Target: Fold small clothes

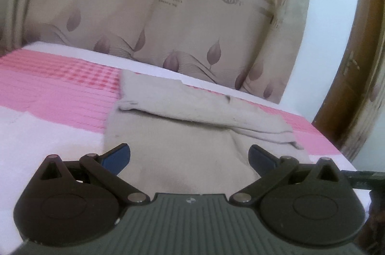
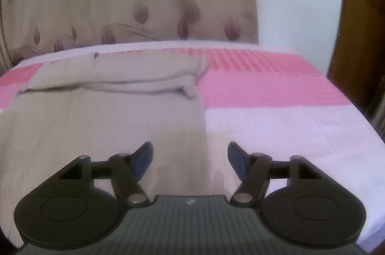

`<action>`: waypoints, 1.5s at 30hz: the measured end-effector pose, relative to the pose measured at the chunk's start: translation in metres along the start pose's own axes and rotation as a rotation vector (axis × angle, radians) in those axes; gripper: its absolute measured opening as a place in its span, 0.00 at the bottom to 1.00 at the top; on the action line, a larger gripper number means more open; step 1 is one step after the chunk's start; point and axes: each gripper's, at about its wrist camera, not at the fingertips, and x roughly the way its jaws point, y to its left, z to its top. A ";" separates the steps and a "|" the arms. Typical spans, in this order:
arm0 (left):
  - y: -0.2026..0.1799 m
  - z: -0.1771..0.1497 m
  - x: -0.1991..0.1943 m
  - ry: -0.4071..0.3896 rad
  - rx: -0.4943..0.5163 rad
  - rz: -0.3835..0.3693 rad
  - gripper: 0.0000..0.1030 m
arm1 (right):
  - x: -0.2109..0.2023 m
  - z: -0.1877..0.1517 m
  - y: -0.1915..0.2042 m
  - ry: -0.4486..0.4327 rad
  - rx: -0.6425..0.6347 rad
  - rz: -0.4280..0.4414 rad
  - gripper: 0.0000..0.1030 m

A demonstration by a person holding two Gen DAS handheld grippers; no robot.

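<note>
A: What could go wrong for us from here?

B: We see the cloth point(image 1: 182, 134) with its far part doubled toward us, the fold edge lying loose across the middle. If we grab only the top layer at the near hem, the layers may slide apart and the fold skews. The sheet point(image 1: 60, 91) under it is soft too, so we might pinch sheet along with cloth.

A: And our grippers?

B: Both are released. The left gripper point(image 1: 190, 157) has its jaws wide apart with nothing between the pads, and the right gripper point(image 2: 190, 156) likewise stands open and empty.

A: Where does the cloth lie from each?

B: From the left one it spreads at twelve o'clock, its near part running under the jaws, the folded edge further off toward one. In the right view the cloth point(image 2: 108, 115) sits from ten to twelve, and its right edge runs up between the fingers, with bare sheet at two
</note>
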 end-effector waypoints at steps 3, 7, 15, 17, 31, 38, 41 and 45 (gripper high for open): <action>0.007 -0.009 -0.024 -0.007 -0.001 0.009 1.00 | -0.011 -0.013 0.004 0.005 -0.004 -0.011 0.67; 0.017 -0.020 -0.051 0.006 0.026 0.001 1.00 | -0.024 -0.033 0.007 0.018 0.002 -0.003 0.69; 0.049 -0.033 -0.091 0.096 -0.087 -0.067 0.99 | -0.060 -0.071 -0.017 0.007 0.141 0.068 0.70; 0.056 -0.036 -0.095 0.114 -0.116 -0.080 0.99 | -0.066 -0.077 -0.022 0.004 0.163 0.078 0.71; 0.039 -0.059 -0.061 0.263 -0.049 -0.168 0.36 | -0.066 -0.096 -0.054 -0.013 0.342 0.225 0.65; 0.047 -0.068 -0.054 0.320 -0.130 -0.243 0.32 | -0.059 -0.103 -0.055 0.023 0.397 0.282 0.30; 0.046 -0.073 -0.052 0.321 -0.125 -0.258 0.33 | -0.062 -0.107 -0.058 -0.001 0.439 0.321 0.12; 0.044 -0.070 -0.047 0.309 -0.131 -0.267 0.22 | -0.062 -0.110 -0.072 -0.030 0.524 0.375 0.10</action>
